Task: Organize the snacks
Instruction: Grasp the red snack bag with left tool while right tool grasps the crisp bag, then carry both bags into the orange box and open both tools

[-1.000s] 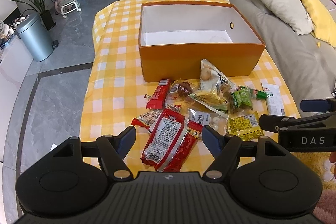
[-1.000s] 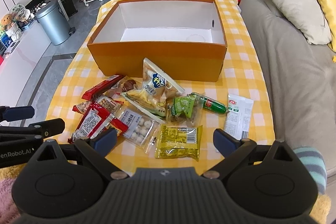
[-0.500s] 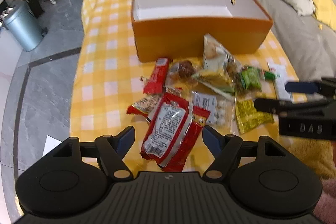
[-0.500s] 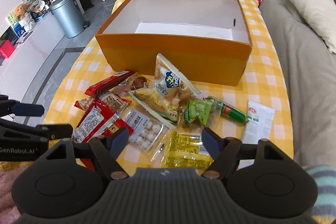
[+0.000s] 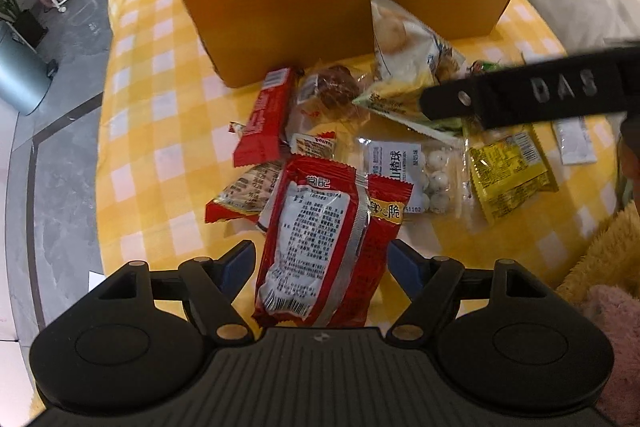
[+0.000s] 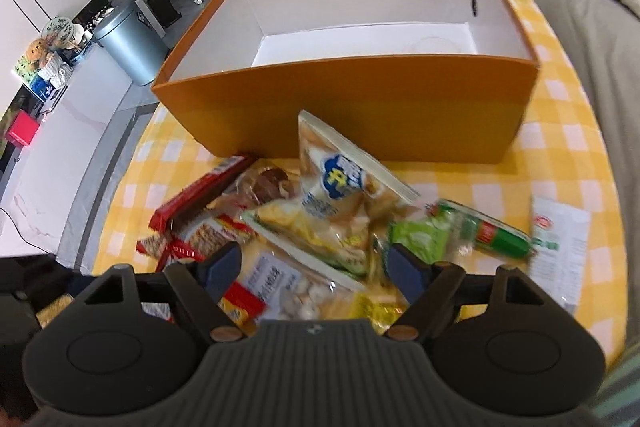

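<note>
A pile of snack packets lies on the yellow checked tablecloth point(image 5: 136, 131) in front of an empty orange box point(image 5: 344, 7) with a white inside point(image 6: 360, 39). My left gripper point(image 5: 322, 261) is open, its fingers on either side of a large red packet point(image 5: 320, 243). My right gripper point(image 6: 316, 263) is open, low over a clear packet of white balls point(image 6: 292, 287) and a pale chip bag point(image 6: 340, 195). The right gripper's finger also shows in the left wrist view point(image 5: 520, 95), above the chip bag point(image 5: 404, 55).
Other snacks: a red bar point(image 5: 264, 115), a yellow packet point(image 5: 508, 175), a green sausage point(image 6: 492, 231), a white sachet point(image 6: 560, 247). A grey sofa point(image 6: 592, 39) runs along the right. A metal bin point(image 6: 128, 39) and plants stand on the floor at left.
Both grippers have moved forward and down toward the snack pile. The left now straddles the large red packet; the right hangs over the ball packet and chip bag.
</note>
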Tool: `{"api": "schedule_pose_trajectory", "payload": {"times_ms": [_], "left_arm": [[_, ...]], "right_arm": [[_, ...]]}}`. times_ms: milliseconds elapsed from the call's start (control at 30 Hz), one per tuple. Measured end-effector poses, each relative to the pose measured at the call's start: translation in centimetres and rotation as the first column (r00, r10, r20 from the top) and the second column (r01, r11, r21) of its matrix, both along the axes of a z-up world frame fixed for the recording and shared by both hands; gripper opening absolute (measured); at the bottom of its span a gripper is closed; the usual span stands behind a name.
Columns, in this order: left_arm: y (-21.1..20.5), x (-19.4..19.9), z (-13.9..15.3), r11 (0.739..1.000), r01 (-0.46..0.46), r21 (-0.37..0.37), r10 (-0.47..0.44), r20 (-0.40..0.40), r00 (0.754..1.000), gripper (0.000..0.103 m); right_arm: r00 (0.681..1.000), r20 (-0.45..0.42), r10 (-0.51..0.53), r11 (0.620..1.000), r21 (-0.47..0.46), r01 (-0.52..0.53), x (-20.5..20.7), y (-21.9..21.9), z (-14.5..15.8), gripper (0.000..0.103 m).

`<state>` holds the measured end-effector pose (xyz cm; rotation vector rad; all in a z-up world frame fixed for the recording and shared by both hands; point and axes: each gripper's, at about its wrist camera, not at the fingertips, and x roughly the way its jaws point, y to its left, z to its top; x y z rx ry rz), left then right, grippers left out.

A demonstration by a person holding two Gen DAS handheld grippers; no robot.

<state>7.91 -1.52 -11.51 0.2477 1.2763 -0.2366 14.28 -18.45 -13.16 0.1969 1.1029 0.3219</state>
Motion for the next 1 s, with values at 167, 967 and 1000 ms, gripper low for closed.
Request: {"api": "schedule_pose_trajectory", "payload": {"times_ms": [167, 967, 1000], "left_arm": [[-0.6, 1.1, -1.4, 1.0, 0.022, 0.016, -0.022, -0.038, 0.999, 0.089], [-1.3, 1.3, -1.8, 0.998, 0.025, -0.06, -0.025, 0.007, 1.0, 0.077], [-1.0, 1.0, -1.4, 0.997, 0.018, -0.073, -0.017, 0.019, 1.0, 0.076]], "right_arm": [[0.999, -0.037, -0.023, 0.999, 0.024, 0.024, 2.0, 0.5, -1.5, 0.076], [0.995, 0.073, 0.06, 0.998, 0.003, -0.06, 2.3, 1.3, -1.0, 0.02], [0.995, 0.085, 0.057, 0.998, 0.01, -0.058, 2.1, 1.1, -0.5, 0.02]]}}
